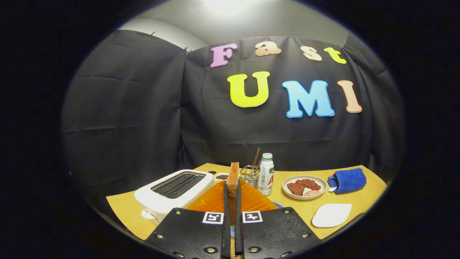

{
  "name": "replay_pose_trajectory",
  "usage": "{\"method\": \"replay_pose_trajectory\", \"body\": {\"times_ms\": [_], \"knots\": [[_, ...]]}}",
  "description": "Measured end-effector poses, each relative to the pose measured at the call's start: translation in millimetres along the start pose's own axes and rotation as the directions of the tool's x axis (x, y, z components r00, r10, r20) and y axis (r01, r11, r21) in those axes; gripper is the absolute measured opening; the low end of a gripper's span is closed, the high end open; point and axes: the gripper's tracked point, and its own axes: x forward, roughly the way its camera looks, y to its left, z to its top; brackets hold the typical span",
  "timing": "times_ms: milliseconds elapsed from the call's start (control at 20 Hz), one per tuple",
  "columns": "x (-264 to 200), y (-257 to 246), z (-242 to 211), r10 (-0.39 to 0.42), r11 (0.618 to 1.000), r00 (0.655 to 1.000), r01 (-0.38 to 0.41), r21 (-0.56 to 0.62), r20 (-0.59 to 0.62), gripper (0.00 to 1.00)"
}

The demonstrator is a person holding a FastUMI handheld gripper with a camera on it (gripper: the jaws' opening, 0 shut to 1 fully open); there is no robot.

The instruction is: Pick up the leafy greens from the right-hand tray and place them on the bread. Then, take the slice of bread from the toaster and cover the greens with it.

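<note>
Hand-held gripper [233, 192] is clamping the bread slice [233, 177] edge-on, both fingers pressing on its faces, slice standing upright just above and beyond the fingertips. It is hanging over the orange plate [215, 199], which I'm taking as landmark. The toaster [172, 190] is sitting just left of the plate, slots looking empty, so the step in hand reads as carrying the slice over to cover the greens. The greens and the base bread are not making themselves out; probably hidden under the gripper body, cannot tell.

To do it well: tip the slice flat before lowering, centre it over the plate, loosen the fingers only once it is resting, or it is likely tipping off sideways.

Room: behind the plate a small dark-filled dish [221, 177], a wire holder with sticks [250, 173] and a white bottle [266, 174] are standing close, the bottle easy to knock. Right of the plate, a plate of red meat slices [304, 186], a blue cloth [348, 180] and a white empty tray [332, 214] are lying well apart. The desk [125, 208] is showing open surface left of the toaster; its near edge is running close by.
</note>
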Motion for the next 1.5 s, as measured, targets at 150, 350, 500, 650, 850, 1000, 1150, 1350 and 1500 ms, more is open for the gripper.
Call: {"method": "replay_pose_trajectory", "body": {"times_ms": [150,350,500,650,850,1000,1150,1350,1500], "knots": [[12.1,-2.4,-20.8,0.004,0.999,1.000,-0.003,0.035,-0.029,0.05],[21.5,-0.5,-32.9,0.010,0.999,0.999,-0.008,0.041,-0.040,0.05],[27.1,6.6,-45.2,0.033,0.999,0.998,-0.031,0.039,-0.062,0.05],[31.8,10.8,-54.2,0.048,0.998,0.996,-0.044,0.052,-0.077,0.05],[37.3,15.2,-60.7,0.064,0.997,0.995,-0.059,0.052,-0.083,0.05],[40.4,15.6,-64.7,0.076,0.996,0.993,-0.071,0.060,-0.089,0.05],[45.7,6.8,-76.2,0.065,0.997,0.991,-0.060,0.044,-0.118,0.05],[48.0,-15.4,-80.3,0.016,0.999,0.990,-0.010,0.048,-0.137,0.07],[49.6,-27.9,-86.9,-0.001,0.998,0.987,0.011,0.060,-0.161,0.10]]}}
